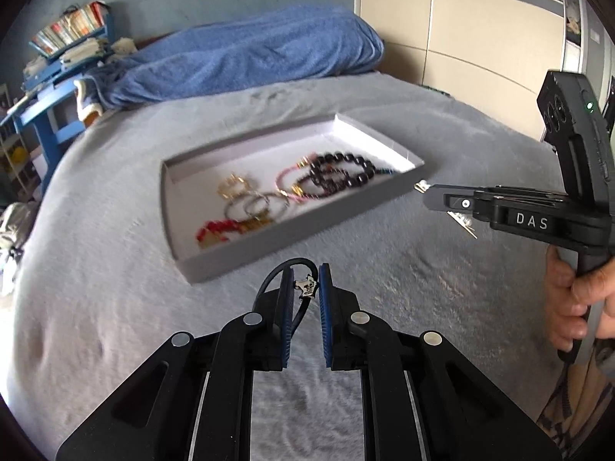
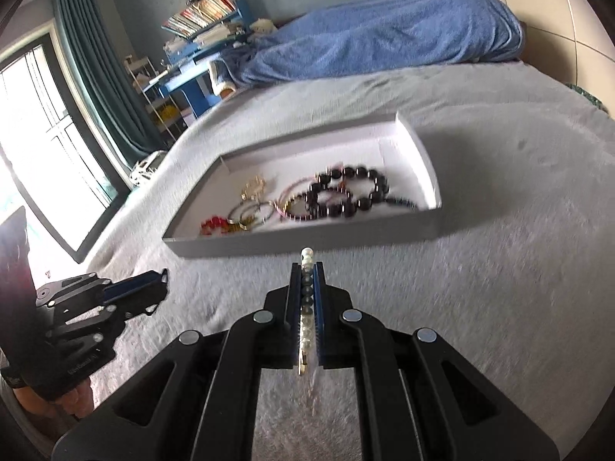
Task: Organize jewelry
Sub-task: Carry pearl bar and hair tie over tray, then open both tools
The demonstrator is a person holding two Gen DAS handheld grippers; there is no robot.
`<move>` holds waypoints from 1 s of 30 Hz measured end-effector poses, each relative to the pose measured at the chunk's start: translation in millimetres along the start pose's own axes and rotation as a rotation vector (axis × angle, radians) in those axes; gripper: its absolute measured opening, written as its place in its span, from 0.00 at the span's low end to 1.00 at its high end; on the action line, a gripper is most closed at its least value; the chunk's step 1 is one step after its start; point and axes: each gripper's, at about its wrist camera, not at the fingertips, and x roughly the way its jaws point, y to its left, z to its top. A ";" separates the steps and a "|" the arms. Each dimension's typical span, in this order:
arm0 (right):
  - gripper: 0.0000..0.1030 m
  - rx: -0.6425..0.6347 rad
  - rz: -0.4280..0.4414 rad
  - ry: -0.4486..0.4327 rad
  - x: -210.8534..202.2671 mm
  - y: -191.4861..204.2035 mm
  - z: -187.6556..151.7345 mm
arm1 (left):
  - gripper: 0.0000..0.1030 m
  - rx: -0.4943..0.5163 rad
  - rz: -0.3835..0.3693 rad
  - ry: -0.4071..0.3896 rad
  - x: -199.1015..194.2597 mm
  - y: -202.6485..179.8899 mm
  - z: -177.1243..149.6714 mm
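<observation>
My left gripper is clenched on a black cord bracelet with a small silver charm, its loop curling over the left pad, while my right gripper is clamped tight on a string of pearl and dark beads whose lower end blurs out of focus. Both hover over the fuzzy grey bed just short of the near wall of the shallow grey cardboard tray. Inside lie a dark beaded bracelet, pink and gold rings and a red piece, all motion-smeared.
</observation>
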 end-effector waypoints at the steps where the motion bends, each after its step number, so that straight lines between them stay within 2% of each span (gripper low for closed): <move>1: 0.06 -0.001 -0.002 -0.005 -1.6 -0.9 1.9 | 0.13 -0.002 0.002 -0.009 -3.6 3.1 2.2; 11: 0.06 -0.019 0.001 -0.037 -3.9 -2.6 17.4 | 0.13 -0.025 0.030 -0.058 -6.9 27.8 29.0; 16: 0.06 -0.050 0.000 -0.049 6.5 -0.9 32.5 | 0.13 -0.049 0.024 -0.085 5.6 35.1 49.7; 21: 0.06 -0.070 -0.006 -0.053 23.8 -2.8 52.2 | 0.13 -0.031 0.026 -0.102 19.4 37.1 65.5; 30: 0.06 -0.082 0.005 -0.056 54.7 -2.9 78.0 | 0.13 -0.044 0.022 -0.082 51.5 45.9 76.9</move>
